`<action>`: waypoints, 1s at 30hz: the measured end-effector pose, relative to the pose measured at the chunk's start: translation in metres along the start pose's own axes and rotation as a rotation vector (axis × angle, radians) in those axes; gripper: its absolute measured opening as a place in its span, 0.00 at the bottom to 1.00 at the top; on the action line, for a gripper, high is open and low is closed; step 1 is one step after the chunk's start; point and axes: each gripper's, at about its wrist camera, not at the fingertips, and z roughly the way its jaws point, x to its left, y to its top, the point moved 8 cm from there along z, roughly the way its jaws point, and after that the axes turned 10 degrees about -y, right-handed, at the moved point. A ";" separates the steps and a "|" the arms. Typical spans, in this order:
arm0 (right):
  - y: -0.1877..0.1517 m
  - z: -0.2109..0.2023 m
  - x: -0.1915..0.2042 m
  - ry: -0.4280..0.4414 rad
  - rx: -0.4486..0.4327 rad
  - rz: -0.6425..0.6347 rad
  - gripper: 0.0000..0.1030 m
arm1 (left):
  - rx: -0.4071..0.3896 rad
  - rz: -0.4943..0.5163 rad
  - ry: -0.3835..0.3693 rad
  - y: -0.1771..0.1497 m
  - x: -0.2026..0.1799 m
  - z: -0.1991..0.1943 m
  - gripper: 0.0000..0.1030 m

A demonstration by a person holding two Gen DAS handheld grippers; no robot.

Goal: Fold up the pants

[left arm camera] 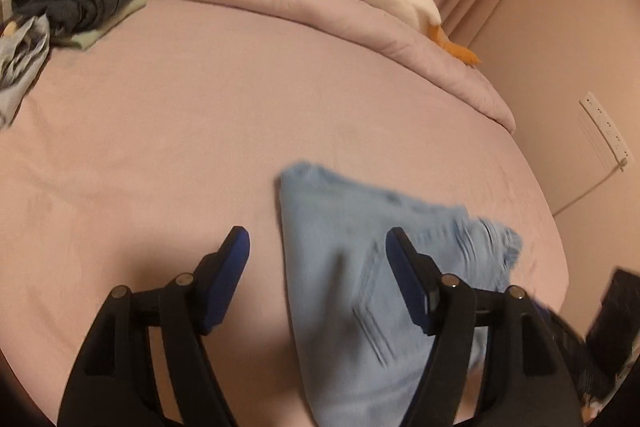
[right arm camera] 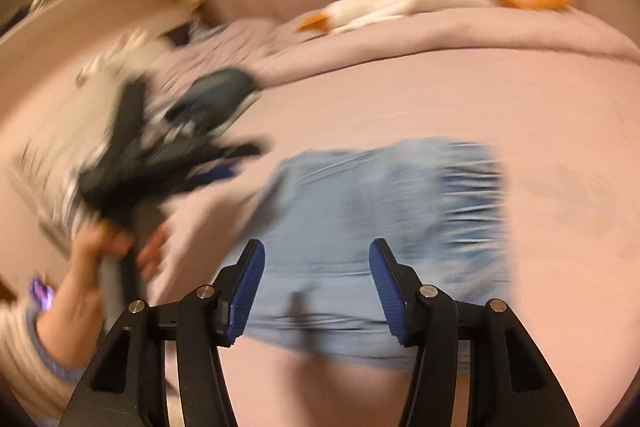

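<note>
Black gripper arms with blue pads are filling the bottom of both views, and under them the bed (left arm camera: 168, 131) is spreading wide, covered with a pink sheet. On it the pants (right arm camera: 372, 211), light blue denim, are lying as a compact, layered bundle near the bed's front edge, so I judge the folding is nearly or fully done; perhaps only tidying or putting aside is remaining. The left gripper (left arm camera: 318, 239) is standing open with nothing between its pads; the bundle is lying just below and to its right side. The right gripper (right arm camera: 317, 251) is also standing open and empty, hovering directly above the bundle's near part, not gripping it.
</note>
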 end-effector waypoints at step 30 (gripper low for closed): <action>-0.010 0.053 -0.073 0.063 0.298 0.251 0.75 | 0.171 0.010 -0.074 -0.052 -0.010 0.037 0.67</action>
